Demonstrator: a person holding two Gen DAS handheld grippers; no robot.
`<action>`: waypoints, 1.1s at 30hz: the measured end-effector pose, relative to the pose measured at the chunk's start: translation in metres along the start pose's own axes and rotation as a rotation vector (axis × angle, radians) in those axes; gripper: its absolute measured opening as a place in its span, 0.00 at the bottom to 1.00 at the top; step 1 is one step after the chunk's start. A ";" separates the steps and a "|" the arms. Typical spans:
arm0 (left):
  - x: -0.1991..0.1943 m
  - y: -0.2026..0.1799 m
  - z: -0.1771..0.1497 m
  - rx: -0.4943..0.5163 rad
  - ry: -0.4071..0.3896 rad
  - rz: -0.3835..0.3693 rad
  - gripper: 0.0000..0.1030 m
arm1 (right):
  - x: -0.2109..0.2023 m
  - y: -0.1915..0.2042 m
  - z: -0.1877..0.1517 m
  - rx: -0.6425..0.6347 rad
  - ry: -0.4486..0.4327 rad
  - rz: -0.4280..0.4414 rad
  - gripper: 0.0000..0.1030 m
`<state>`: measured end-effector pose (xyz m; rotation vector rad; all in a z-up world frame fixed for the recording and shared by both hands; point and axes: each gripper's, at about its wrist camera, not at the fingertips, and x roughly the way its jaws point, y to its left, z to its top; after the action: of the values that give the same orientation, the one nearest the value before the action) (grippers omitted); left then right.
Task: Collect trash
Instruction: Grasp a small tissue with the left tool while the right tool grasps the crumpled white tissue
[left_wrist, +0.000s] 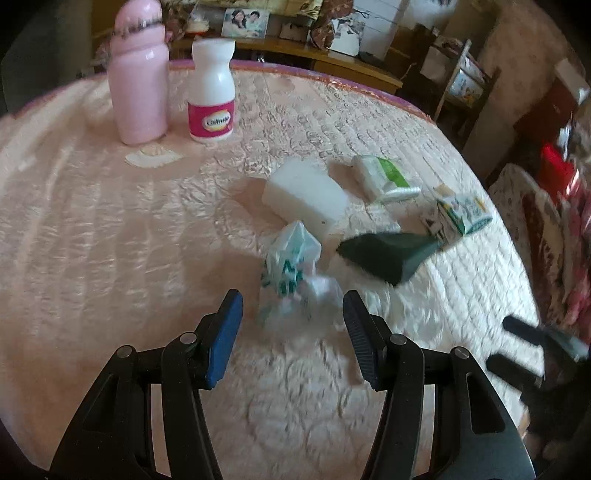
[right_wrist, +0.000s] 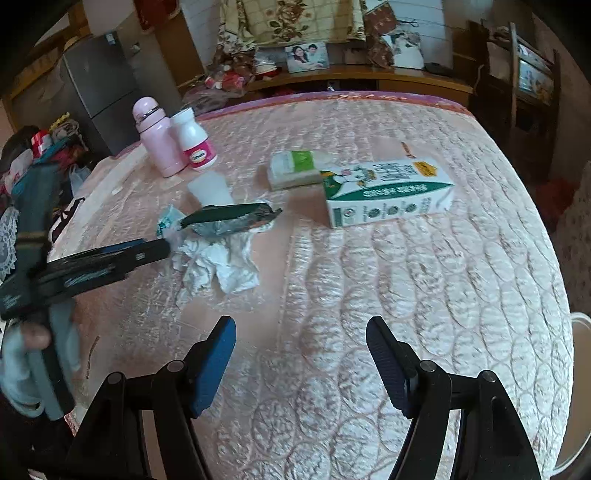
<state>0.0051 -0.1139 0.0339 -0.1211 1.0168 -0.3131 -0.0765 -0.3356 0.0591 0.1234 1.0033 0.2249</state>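
On the pink quilted cover (left_wrist: 110, 229) lies a crumpled clear plastic bag with green print (left_wrist: 291, 258), beside a crumpled white tissue (right_wrist: 218, 266) and a dark green wrapper (left_wrist: 384, 254). My left gripper (left_wrist: 291, 306) is open just short of the bag, whose near end lies between the blue fingertips without touching the pads. In the right wrist view the left gripper (right_wrist: 162, 251) reaches in from the left toward the same pile. My right gripper (right_wrist: 301, 332) is open over bare cover with nothing between its fingers. A green-and-white carton (right_wrist: 388, 192) lies on its side farther back.
A pink bottle (left_wrist: 138, 74) and a white pill bottle (left_wrist: 212, 92) stand at the far left. A white block (left_wrist: 306, 195) and a tissue pack (left_wrist: 384, 177) lie behind the pile. Shelves and furniture ring the cover. A white rim (right_wrist: 581, 317) shows past the right edge.
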 end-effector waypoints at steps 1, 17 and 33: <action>0.001 0.003 0.001 -0.018 -0.009 -0.017 0.34 | 0.001 0.002 0.001 -0.006 0.001 0.013 0.69; -0.055 0.035 -0.013 -0.029 -0.064 -0.008 0.15 | 0.083 0.066 0.042 -0.132 0.014 0.086 0.65; -0.066 -0.022 -0.036 0.041 -0.058 -0.065 0.15 | -0.005 0.033 -0.018 -0.074 0.095 0.391 0.19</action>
<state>-0.0619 -0.1121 0.0747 -0.1256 0.9497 -0.3873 -0.0989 -0.3047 0.0606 0.2435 1.0589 0.6292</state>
